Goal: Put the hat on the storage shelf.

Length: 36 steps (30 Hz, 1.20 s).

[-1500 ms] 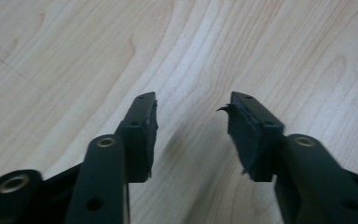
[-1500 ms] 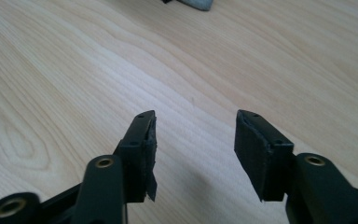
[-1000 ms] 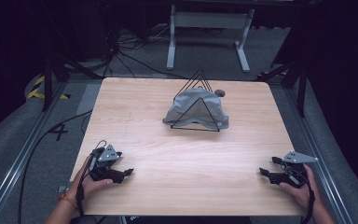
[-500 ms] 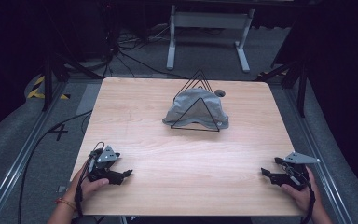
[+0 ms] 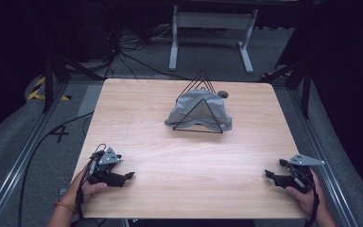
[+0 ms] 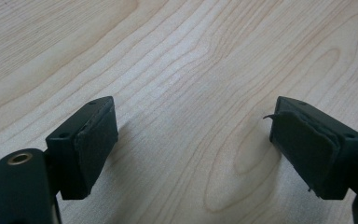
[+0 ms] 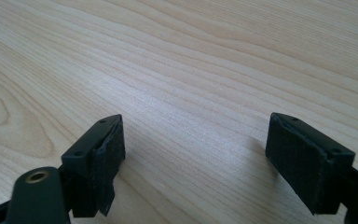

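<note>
1. The wooden table [image 5: 142,118] takes up the middle of my high view.
2. I see the grey cloth [image 5: 198,111] draped over a black wire rack [image 5: 199,101], upper centre.
3. My left gripper [image 5: 123,177] rests lower left, jaws spread, nothing between them.
4. My right gripper [image 5: 270,174] sits lower right, likewise released and empty.

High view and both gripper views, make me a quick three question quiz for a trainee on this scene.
1. True or false: the grey cloth is draped over the black wire rack.
2. The left gripper is: A) shut on the cloth, B) open over bare wood, C) touching the rack.
3. Fill in: both the left and the right gripper sit near the table's ____ edge, by the person.

Key: 1 true. 2 B. 3 near.
</note>
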Available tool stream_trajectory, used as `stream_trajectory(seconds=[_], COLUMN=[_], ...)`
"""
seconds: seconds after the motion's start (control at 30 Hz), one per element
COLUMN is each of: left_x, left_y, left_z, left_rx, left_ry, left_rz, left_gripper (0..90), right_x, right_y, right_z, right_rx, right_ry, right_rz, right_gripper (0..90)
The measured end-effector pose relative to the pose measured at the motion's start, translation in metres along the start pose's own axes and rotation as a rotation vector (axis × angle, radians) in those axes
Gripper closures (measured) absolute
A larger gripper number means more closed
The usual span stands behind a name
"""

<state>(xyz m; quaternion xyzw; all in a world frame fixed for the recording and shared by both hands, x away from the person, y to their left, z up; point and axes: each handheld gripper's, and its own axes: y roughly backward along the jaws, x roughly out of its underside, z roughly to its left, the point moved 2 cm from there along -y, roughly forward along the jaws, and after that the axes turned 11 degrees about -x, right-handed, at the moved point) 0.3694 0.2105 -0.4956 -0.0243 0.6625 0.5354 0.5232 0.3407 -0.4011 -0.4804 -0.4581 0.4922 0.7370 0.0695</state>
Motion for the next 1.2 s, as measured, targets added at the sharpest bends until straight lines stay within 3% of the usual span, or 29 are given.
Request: stream_trajectory(seconds=[0.9,1.2], left_x=[0.0002,-0.0004], left_y=[0.0,-0.0001], left_z=[-0.0007,0.0004], left_rx=[0.004,0.001], left_ry=[0.009,-0.008], left_rz=[0.004,0.008], left_gripper=[15.2,14.6], right_x=[0.0001,0.0], right_y=[-0.0003,-0.0003], right_z=[-0.0002,0.0], right_rx=[0.001,-0.001], right_ry=[0.001,-0.002], right_rz=[-0.002,-0.004], right_gripper=[20.0,20.0])
